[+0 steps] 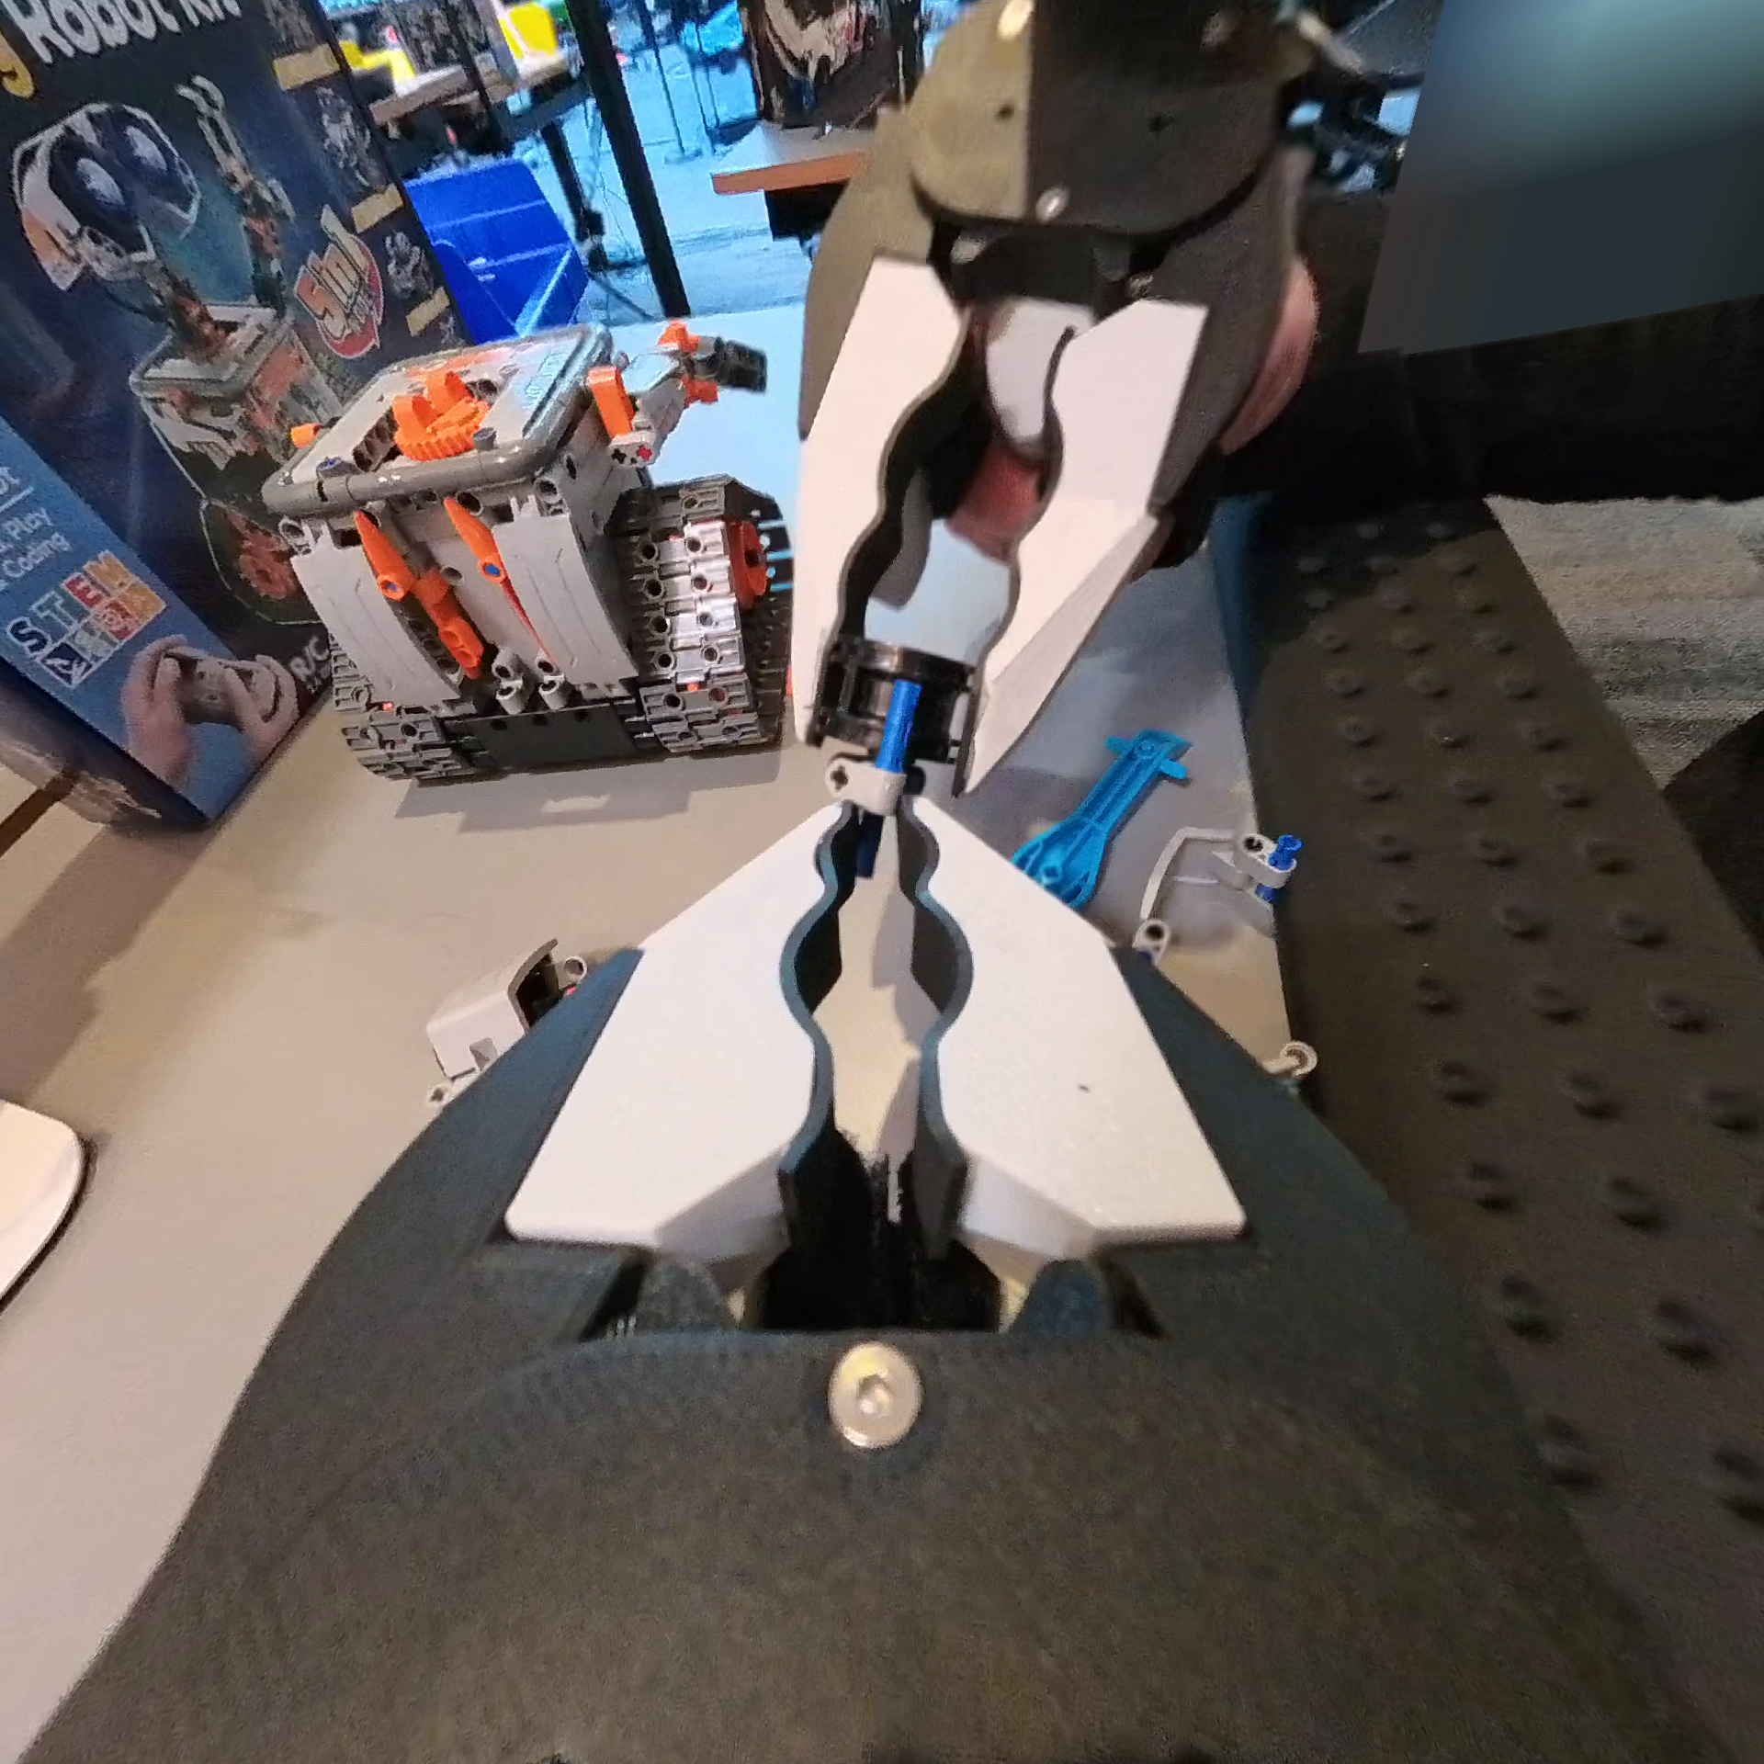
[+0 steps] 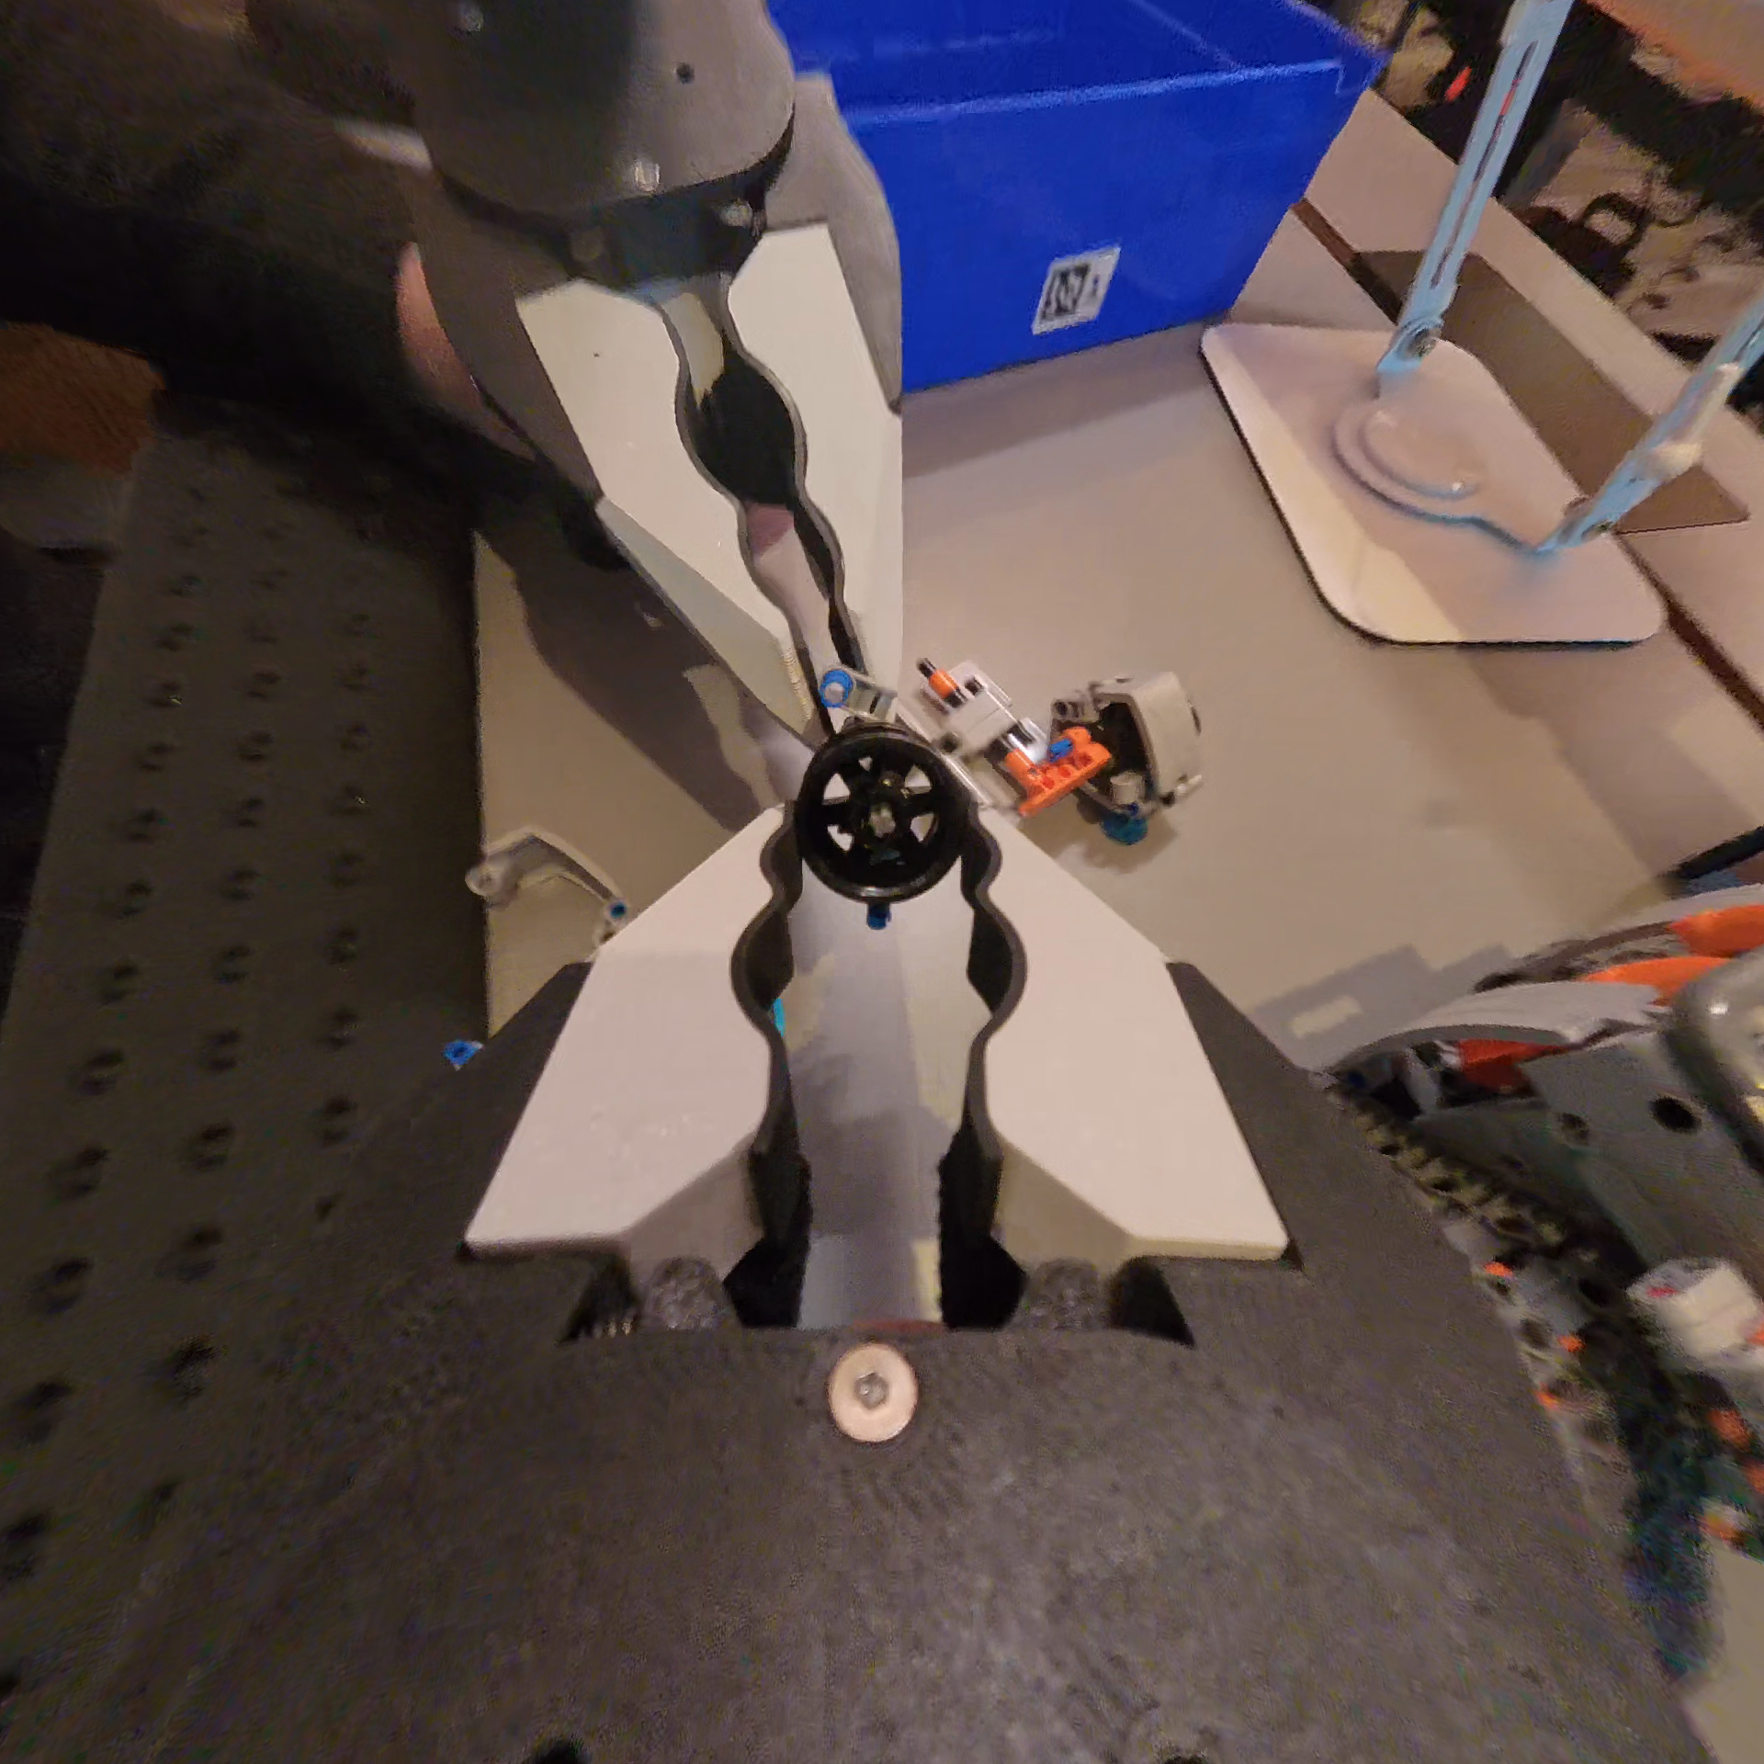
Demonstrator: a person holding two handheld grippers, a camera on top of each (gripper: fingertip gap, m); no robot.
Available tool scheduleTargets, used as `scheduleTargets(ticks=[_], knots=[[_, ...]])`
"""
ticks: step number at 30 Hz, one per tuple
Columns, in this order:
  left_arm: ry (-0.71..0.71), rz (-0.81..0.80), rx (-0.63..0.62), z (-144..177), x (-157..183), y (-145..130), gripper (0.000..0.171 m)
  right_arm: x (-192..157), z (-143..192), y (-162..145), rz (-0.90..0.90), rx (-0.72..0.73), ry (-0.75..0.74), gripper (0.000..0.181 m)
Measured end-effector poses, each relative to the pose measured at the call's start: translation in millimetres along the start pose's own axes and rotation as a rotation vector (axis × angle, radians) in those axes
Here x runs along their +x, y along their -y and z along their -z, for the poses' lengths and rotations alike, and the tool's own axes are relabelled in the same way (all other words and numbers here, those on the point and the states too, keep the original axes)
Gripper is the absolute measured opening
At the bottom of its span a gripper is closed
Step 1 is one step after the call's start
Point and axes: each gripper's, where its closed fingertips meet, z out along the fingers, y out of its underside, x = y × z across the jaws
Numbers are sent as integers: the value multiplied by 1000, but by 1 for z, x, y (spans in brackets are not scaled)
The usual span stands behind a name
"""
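Observation:
In the left wrist view my left gripper [image 1: 873, 821] is shut on a blue axle [image 1: 871, 845] that carries a small grey connector [image 1: 873, 785]. The axle runs up into a black spoked wheel [image 1: 892, 692], which my right gripper [image 1: 892, 749] grips from above. In the right wrist view my right gripper [image 2: 883, 826] is shut on the wheel [image 2: 883, 821], hub facing the camera. My left gripper [image 2: 840, 697] comes in from the upper left, shut on the grey connector [image 2: 864, 695] just behind the wheel. Both are held a little above the grey table [image 2: 1241, 859].
A grey and orange tracked robot model [image 1: 535, 554] stands at the back left before its printed box [image 1: 143, 382]. A blue lever tool [image 1: 1098, 821], a curved grey piece [image 1: 1212, 864] and a small grey-orange sub-assembly [image 2: 1069, 754] lie nearby. A blue bin [image 2: 1079, 172], white stand base [image 2: 1432, 515] and black perforated mat [image 1: 1527, 955] border the area. The grippers are tip to tip, or close to it. The curved grey piece [image 1: 1212, 864] sits 8 cm or so from the ends of my right fingers.

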Motion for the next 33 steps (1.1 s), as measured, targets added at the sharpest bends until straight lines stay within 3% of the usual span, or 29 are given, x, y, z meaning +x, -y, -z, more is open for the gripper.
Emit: scheduleTargets(ticks=[3,5,8,11,17,19,21,33], knots=[[38,-65,-76,-5,-2,-13,11,-2,-3,-6,141,-108,-85,30],[74,-109,-125,-6,-4,-20,26,-1,-6,-17,198,-203,-119,31],[94,-223,-208,-11,0,-32,11,-8,-12,-33,194,-301,-73,31],[61,-221,-277,-18,6,-44,7,-14,-16,-43,147,-353,2,30],[11,-69,-378,-24,4,-68,5,-14,-23,-52,19,-349,99,35],[30,-32,-385,-22,-3,-71,5,-9,-18,-50,-20,-312,104,46],[12,1,-380,-22,-2,-72,5,-5,-8,-42,-46,-259,103,45],[24,-33,-406,-20,2,-73,4,-17,-12,-55,25,-304,108,37]])
